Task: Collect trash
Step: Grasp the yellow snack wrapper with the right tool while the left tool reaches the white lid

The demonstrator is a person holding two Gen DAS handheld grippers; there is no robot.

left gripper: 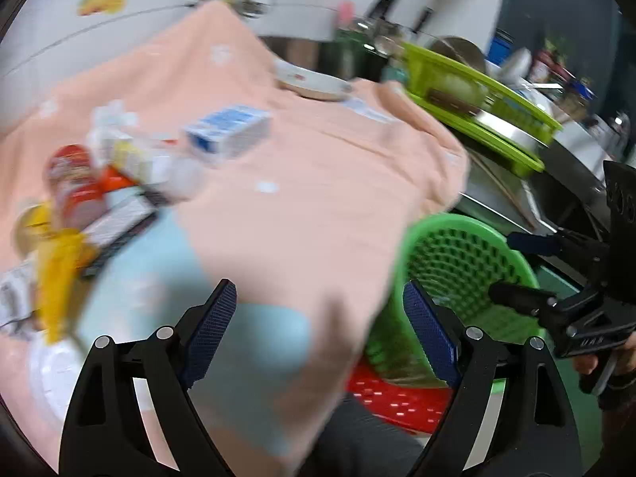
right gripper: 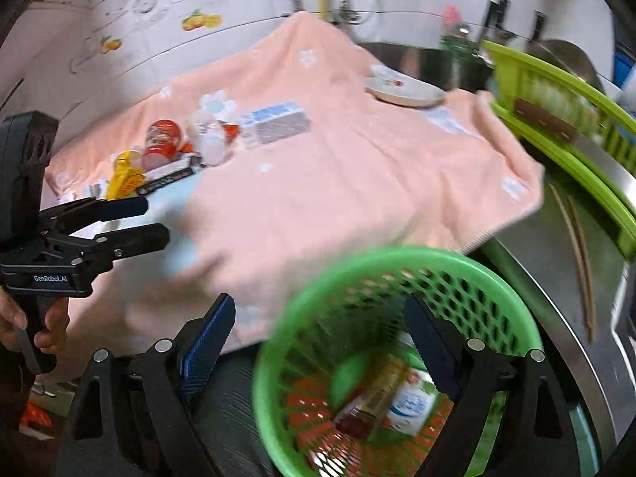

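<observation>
Nearest the lens in the right wrist view: right gripper [right gripper: 318, 342], blue-padded fingers [right gripper: 206, 346] spread wide, nothing between them, hanging over the rim of a green mesh basket [right gripper: 278, 342]. Down inside the basket: a brown bottle [right gripper: 369, 405], a white packet with blue print [right gripper: 409, 401], a green scrap [right gripper: 346, 377], all lying on the bottom. Under the basket, red slotted plastic [left gripper: 397, 401], seen best from the left wrist.

Over to the left gripper [left gripper: 320, 336]: jaws gaping as well, empty, poised above the near edge of a peach cloth [left gripper: 318, 167] with a pale blue patch [left gripper: 246, 342]. Blurred, this view.

Still on the cloth, well apart from the basket: a blue-and-white carton [right gripper: 278, 121], a red-and-white can [right gripper: 163, 139], a yellow wrapper [right gripper: 125, 179], a dark flat pack [right gripper: 171, 173], a crumpled clear bottle [right gripper: 210, 139], all heaped together at the far left. Farther back, alone, a white dish [right gripper: 405, 89].

Right of the cloth, steel counter [right gripper: 556, 278] and a lime-green rack [right gripper: 556, 127].
</observation>
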